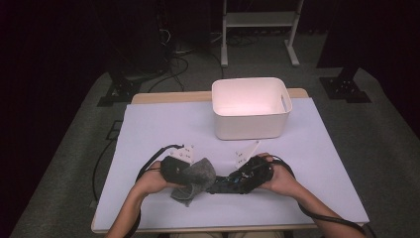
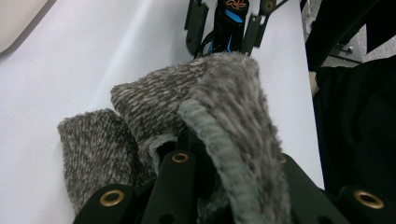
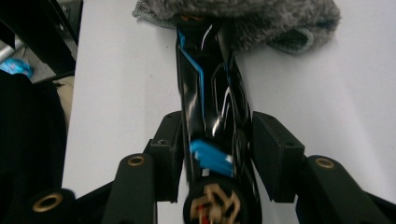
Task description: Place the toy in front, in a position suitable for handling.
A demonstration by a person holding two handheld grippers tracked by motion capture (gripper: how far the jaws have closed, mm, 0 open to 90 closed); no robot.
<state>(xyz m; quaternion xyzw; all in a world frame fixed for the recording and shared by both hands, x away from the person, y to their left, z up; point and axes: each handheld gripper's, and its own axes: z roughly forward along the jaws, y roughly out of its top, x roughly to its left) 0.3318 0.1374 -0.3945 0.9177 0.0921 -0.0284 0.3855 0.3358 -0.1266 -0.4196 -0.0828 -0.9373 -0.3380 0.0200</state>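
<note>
A: Where does your high view sit?

B: Above your side of the table [image 1: 148, 124], looking forward and down; your forearms enter from the bottom edge and the white bin [image 1: 250, 108] lies beyond them.

A: And the 2 gripper views?

B: Your left gripper view rides low, facing along its jaws, very near the grey fuzzy pouch [image 2: 201, 121]. Your right gripper view looks the opposite way, close on a black and blue tool [image 3: 212, 107].

A: What do they share?

B: All 3 show the pouch and the tool.
</note>
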